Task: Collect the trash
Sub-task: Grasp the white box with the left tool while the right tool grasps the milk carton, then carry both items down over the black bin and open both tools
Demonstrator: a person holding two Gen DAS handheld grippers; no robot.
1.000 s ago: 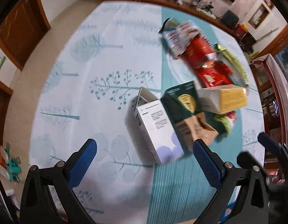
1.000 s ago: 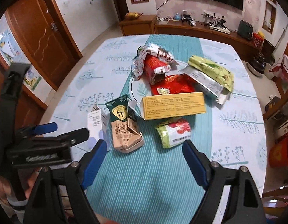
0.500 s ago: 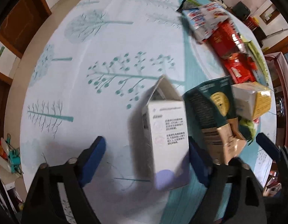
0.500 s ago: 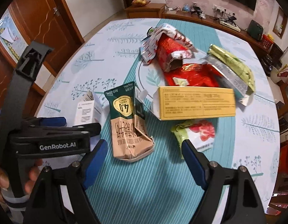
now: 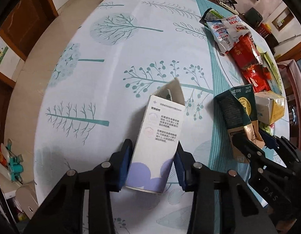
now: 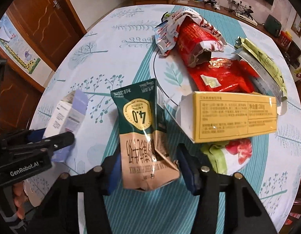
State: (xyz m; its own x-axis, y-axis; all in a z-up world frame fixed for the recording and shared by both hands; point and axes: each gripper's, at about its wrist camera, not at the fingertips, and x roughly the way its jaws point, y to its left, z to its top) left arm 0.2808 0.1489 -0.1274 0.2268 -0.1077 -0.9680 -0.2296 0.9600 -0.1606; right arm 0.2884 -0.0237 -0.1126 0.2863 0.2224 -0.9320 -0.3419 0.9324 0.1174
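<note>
Trash everywhere on this table (image 5: 115,44), and two pieces are right in the jaws! The white carton (image 5: 160,134), open flap pointing away, lies with its long axis running straight out from the left gripper (image 5: 151,162), its purple-printed base tucked between the blue pads. Those jaws are narrowed right to the carton's sides; both pads appear to touch it, so I judge it gripped, though how firmly I cannot tell.

Just right of the white carton, the green-and-tan milk pouch (image 6: 144,136) lies lengthwise too, crumpled tan end toward the right gripper (image 6: 148,167). Those jaws bracket that end, half-closed, the pads close on either side; whether they press the pouch yet is hard to tell.

Beyond the milk pouch sits the yellow box (image 6: 232,117), long axis crosswise, with a green-and-red wrapper (image 6: 228,154) tucked beneath its near edge. Farther still: red foil bags (image 6: 218,76), a white-and-red bag (image 6: 181,31) and a green packet (image 6: 263,58).

So each hand has its own piece dead ahead, end-on. The lift, I judge, depends on the pouch's soft end holding shape.
</note>
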